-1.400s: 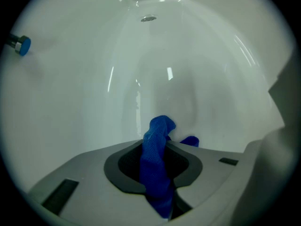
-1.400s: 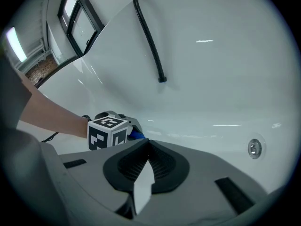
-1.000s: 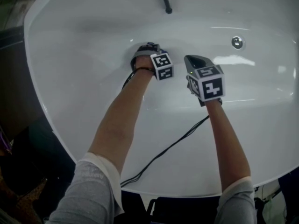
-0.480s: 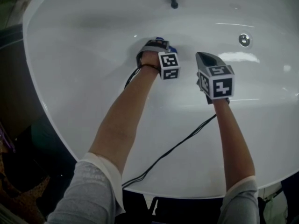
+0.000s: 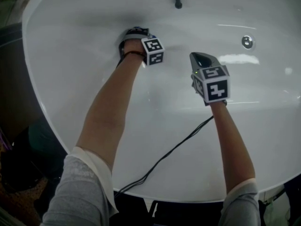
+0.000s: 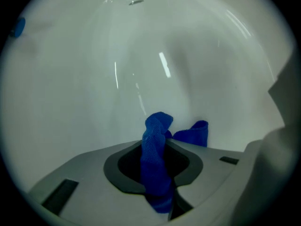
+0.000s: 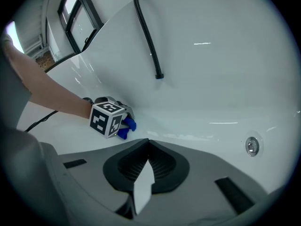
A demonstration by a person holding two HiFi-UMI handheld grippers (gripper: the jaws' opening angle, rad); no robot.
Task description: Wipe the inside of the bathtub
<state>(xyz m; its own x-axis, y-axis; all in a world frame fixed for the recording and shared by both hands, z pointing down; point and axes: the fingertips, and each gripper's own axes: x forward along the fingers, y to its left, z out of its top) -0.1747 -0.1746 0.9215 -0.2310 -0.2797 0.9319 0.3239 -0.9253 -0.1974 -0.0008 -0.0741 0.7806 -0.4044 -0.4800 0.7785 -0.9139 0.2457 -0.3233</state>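
cloth point(image 6: 156, 168): blue, ribbed, bunched, against far inner wall of white glossy bathtub point(image 5: 66, 65) | left gripper point(image 5: 135, 34): jaws clamped on cloth | right gripper point(image 7: 146, 147): jaws together, empty, over mid-tub | change: left gripper slid up-left since 0.5 s before, right barely shifted

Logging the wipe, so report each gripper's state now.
Left gripper: shut on the cloth.
Right gripper: shut, nothing between the jaws.
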